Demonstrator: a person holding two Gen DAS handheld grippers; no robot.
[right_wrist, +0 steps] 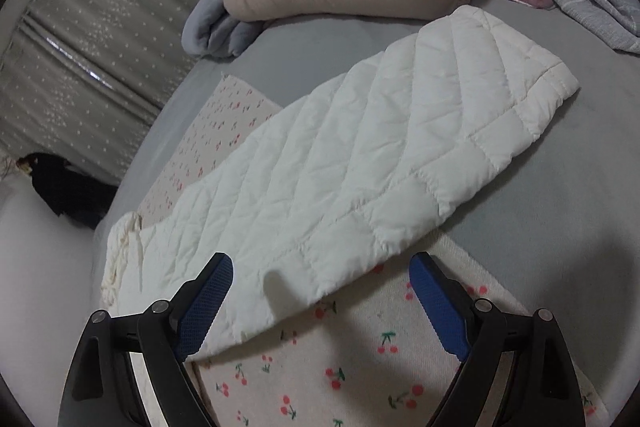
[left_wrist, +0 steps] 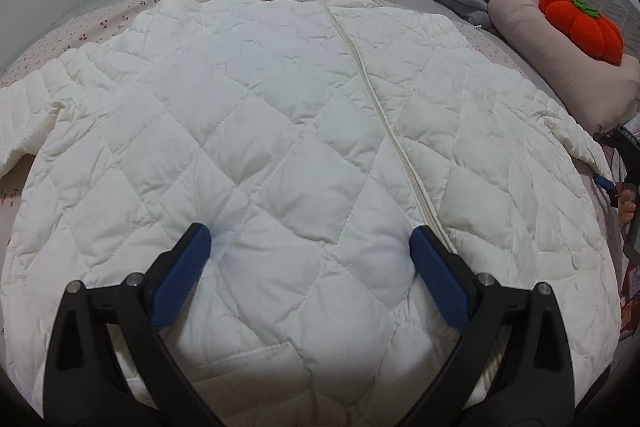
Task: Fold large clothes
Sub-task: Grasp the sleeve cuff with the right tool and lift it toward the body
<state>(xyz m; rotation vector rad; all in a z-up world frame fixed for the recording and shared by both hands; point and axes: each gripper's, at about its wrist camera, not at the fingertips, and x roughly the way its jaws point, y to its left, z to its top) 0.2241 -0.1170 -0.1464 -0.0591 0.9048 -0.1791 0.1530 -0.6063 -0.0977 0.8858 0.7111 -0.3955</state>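
White diamond-quilted padded jacket (left_wrist: 280,131) lying flat, front up, zipper (left_wrist: 384,115) closed, on a cherry-print sheet (left_wrist: 100,23). Left gripper (left_wrist: 310,247) above its lower front, jaws spread wide, empty. Orange plush pumpkin (left_wrist: 580,27) on beige cushion (left_wrist: 560,67), upper right.

Left gripper (left_wrist: 310,241), right gripper (right_wrist: 321,266): black angular linkage arms, silver pivot screws, blue textured fingertip pads (left_wrist: 182,277)

Your white quilted jacket (left_wrist: 280,131) lies flat and front-up on the cherry-print sheet, zipper (left_wrist: 384,115) closed, hood bunched at the far end, one sleeve (right_wrist: 400,147) stretched out sideways.
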